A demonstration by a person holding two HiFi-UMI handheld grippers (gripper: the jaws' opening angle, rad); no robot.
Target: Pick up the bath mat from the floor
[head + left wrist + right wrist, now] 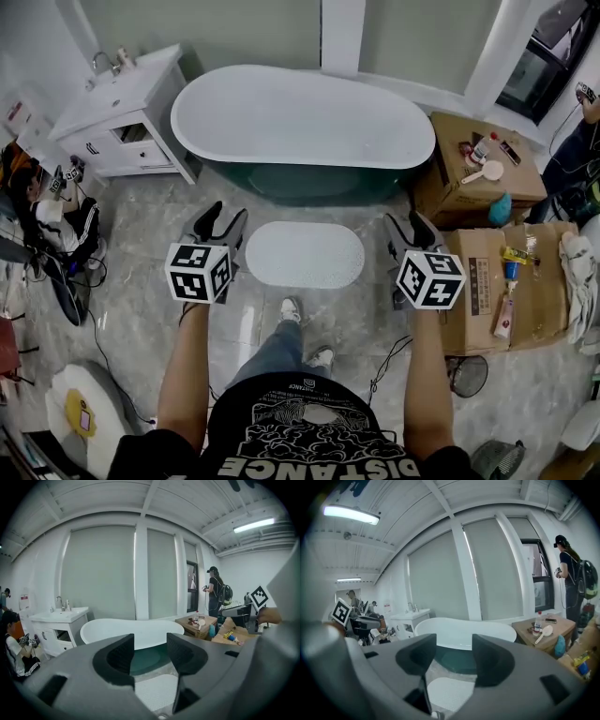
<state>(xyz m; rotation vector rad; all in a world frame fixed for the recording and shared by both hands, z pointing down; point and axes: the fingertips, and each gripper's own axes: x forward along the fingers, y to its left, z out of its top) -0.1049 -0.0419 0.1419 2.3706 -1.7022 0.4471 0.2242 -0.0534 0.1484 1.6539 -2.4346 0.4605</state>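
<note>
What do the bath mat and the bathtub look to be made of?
Bath mat: white, matte, finely dotted surface; likely textile or textured rubber, can't tell which. Bathtub: smooth white inside, dark teal outer wall; looks like hard acrylic or enamel.

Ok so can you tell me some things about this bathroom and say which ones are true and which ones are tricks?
1. The bath mat lies flat on the floor in front of the bathtub. True.
2. The left tool is holding the mat. False: its jaws stand apart with nothing between them, and the mat is on the floor.
3. In the head view, the mat lies between the left tool and the right tool. True.
4. The right tool is shut tight. False: its jaws stand apart and it is empty.
5. In the head view, the sink cabinet stands right of the bathtub. False: it stands at the left, and the cardboard boxes are at the right.
</note>
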